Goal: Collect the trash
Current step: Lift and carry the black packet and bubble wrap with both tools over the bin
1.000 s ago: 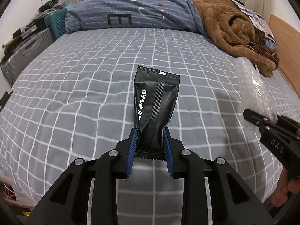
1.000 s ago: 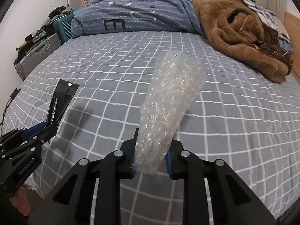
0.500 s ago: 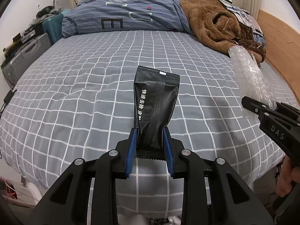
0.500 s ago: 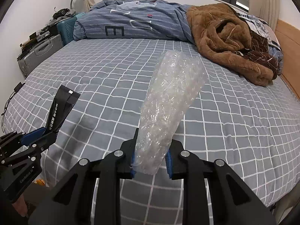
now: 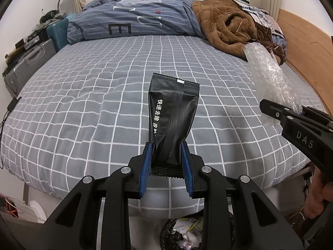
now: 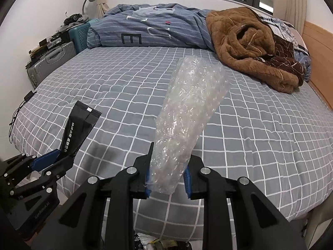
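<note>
The left gripper (image 5: 165,164) was clamped on the lower end of a black foil sachet with white lettering (image 5: 173,112), which stood up ahead of its blue pads. The right gripper (image 6: 167,175) pinched a crumpled clear bubble-wrap roll (image 6: 191,112) the same way. Both were held above the grey checked bed sheet (image 5: 83,108), with a trash-filled bin (image 5: 185,233) below the left gripper.

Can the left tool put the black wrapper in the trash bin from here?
Probably yes. The left tool grips the black wrapper, and the trash bin sits open just below, with nothing between them.
</note>
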A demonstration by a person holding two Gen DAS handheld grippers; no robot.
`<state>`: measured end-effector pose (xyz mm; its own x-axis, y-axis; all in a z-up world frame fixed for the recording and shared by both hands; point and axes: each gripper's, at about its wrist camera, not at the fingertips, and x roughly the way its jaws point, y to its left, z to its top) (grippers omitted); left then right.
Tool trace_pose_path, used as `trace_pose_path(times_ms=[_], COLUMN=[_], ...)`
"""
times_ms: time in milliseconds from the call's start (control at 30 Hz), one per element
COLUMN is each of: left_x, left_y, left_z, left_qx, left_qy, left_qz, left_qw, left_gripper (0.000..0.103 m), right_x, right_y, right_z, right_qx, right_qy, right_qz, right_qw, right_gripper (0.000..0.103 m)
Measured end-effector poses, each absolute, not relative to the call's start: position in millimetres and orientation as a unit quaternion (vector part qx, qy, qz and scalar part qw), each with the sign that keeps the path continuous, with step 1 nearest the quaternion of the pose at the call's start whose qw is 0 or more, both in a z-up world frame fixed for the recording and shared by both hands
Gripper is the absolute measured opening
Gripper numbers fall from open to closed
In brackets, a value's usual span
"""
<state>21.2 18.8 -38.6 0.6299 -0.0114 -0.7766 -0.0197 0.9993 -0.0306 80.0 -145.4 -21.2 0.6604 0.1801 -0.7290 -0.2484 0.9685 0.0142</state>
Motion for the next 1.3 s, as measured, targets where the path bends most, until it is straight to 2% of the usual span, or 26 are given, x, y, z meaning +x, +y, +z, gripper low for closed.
trace_pose_path(times_ms=[767, 1300], left_x=[-28, -65], left_y=[7, -4], left_z=[-35, -42], left_qx=[-0.031, -0.035], left_qy=[0.427, 0.431], left_qz=[-0.01, -0.018], left_qw=[0.904, 0.901], left_gripper=[0.028, 0.028], right_x=[32, -10], right_y=[-166, -179], right_z=[-12, -26], right_qx=[-0.039, -0.035], right_qy=[0.386, 0.404], right_qz=[0.115, 0.105], right_qw=[0.915, 0.908], right_gripper=[0.023, 0.023])
